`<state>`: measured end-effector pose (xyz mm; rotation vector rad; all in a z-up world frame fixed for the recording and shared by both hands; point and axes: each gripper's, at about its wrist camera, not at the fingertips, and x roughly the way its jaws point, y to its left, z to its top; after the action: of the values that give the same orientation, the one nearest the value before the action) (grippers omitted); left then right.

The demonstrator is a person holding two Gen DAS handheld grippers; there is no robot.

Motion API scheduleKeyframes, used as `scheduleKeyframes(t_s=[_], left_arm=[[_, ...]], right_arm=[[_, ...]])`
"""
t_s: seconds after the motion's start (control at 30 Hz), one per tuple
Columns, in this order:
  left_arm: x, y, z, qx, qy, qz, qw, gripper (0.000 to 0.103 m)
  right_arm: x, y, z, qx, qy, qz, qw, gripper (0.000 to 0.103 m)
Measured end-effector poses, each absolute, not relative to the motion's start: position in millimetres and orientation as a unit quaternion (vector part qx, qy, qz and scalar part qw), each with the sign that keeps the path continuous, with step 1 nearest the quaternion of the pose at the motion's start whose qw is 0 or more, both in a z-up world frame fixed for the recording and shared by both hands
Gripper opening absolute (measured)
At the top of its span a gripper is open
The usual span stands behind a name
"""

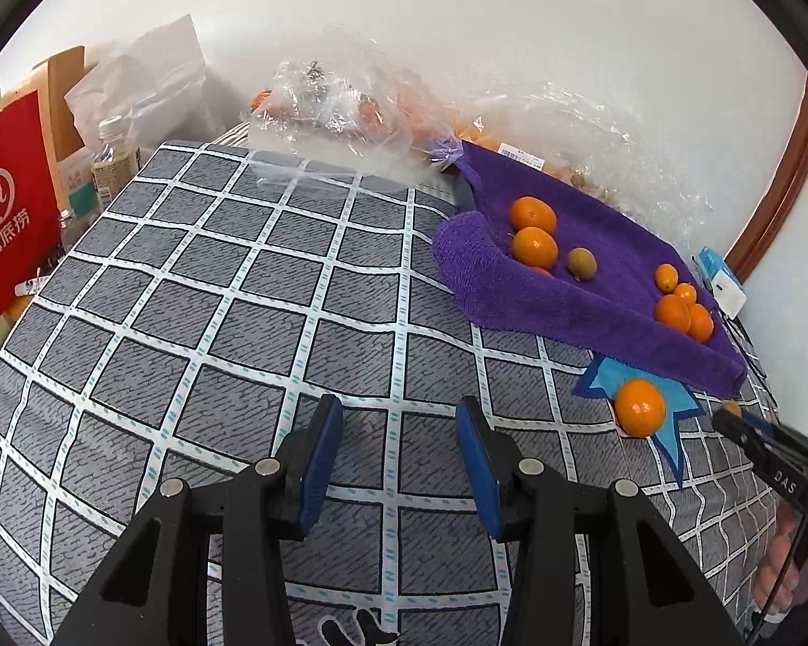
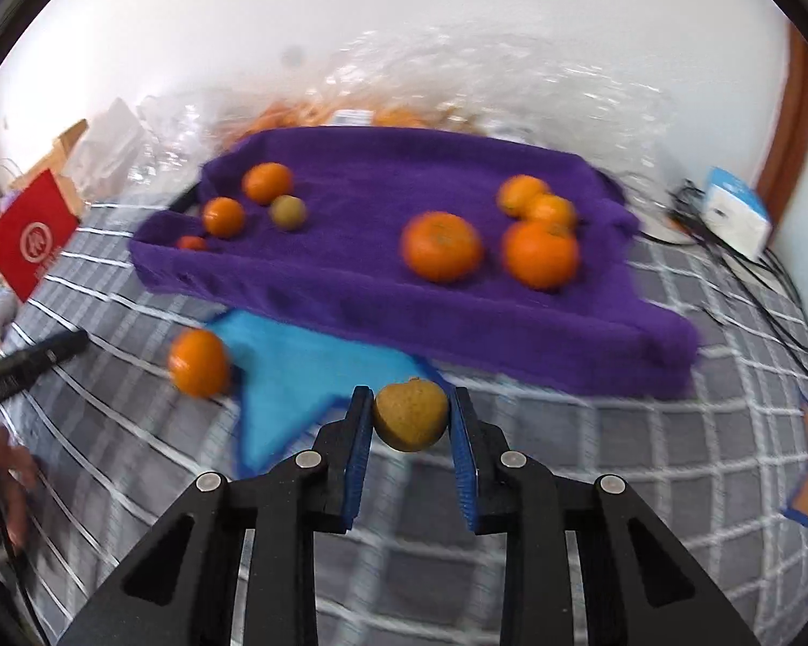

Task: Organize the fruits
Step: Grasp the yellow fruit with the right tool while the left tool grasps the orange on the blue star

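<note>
Two grippers over a grey checked bedcover (image 1: 199, 290), left gripper (image 1: 398, 420) parted and empty, right gripper (image 2: 410, 414) clamping a yellowish fruit (image 2: 410, 415), white wall (image 1: 458, 27) behind.

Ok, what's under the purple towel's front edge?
A blue star-shaped mat sticks out from under the purple towel, with one orange at its left tip. How far the mat runs beneath is hidden, as is whatever props the towel's raised edges.
</note>
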<state>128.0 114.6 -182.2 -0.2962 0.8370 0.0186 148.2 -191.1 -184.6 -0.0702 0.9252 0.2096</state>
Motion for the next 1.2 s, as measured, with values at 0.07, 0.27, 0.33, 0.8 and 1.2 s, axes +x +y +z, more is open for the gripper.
scheduleKeyframes(t_s=[0.07,0.27,0.33,0.8,1.2], left_arm=[[127,112,-181,-0.134,0.407,0.017,0.903,0.042],[121,99,-177,-0.114,0.421,0.011,0.9,0.042],[119,96,-173,-0.127,0.424,0.0,0.896,0.042],[141,14,-154,-0.085,0.431,-0.079,0.895,0.051],[163,-32,-166,-0.05,0.443,-0.081,0.891,0.051]], right_arm=[[147,-208,-190,-0.016,0.458,0.093,0.884,0.028],[146,-236,-195,-0.005,0.447,0.065,0.892,0.028],[144,-243,-194,0.003,0.441,0.064,0.895,0.028],[137,-255,-198,0.029,0.43,0.058,0.901,0.028],[136,-252,-199,0.017,0.428,0.054,0.902,0.028]])
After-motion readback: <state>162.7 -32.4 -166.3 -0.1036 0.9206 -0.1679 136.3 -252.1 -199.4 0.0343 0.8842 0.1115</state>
